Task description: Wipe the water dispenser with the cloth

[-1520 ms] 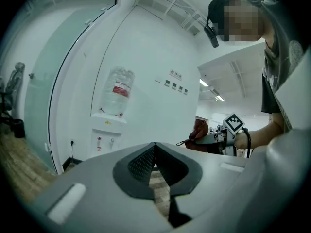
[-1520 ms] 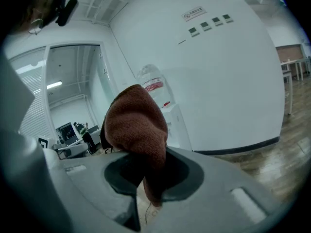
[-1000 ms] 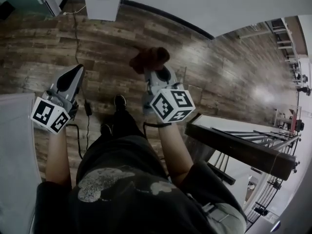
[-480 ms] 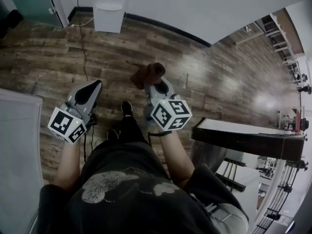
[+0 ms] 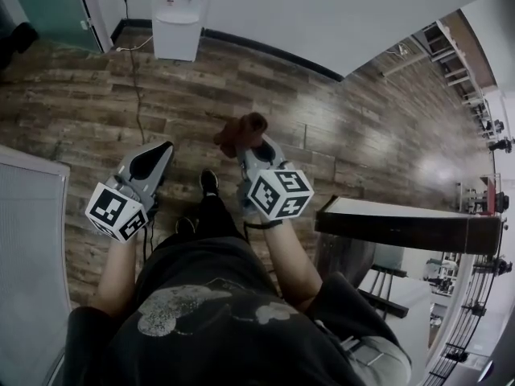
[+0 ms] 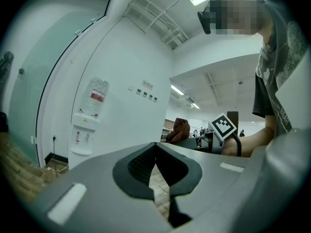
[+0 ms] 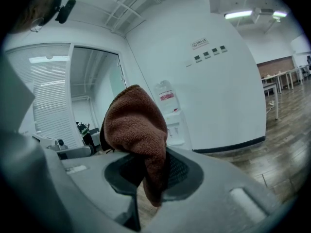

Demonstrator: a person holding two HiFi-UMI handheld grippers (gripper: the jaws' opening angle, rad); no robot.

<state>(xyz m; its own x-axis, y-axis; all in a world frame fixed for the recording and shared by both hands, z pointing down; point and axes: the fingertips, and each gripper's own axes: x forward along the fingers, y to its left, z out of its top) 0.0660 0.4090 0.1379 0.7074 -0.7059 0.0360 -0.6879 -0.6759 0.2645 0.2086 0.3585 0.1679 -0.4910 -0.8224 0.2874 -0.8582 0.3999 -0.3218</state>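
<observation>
We have stepped closer: the water dispenser [image 5: 177,18] now shows more fully ahead, though it is well apart from us, so wiping has not begun. Our right hand-held gripper [image 5: 248,141] clamps the brown cloth [image 5: 241,131] short of the dispenser. Our left hand-held gripper [image 5: 161,153] is closed and empty. The head view cuts off the dispenser's bottle.
</observation>
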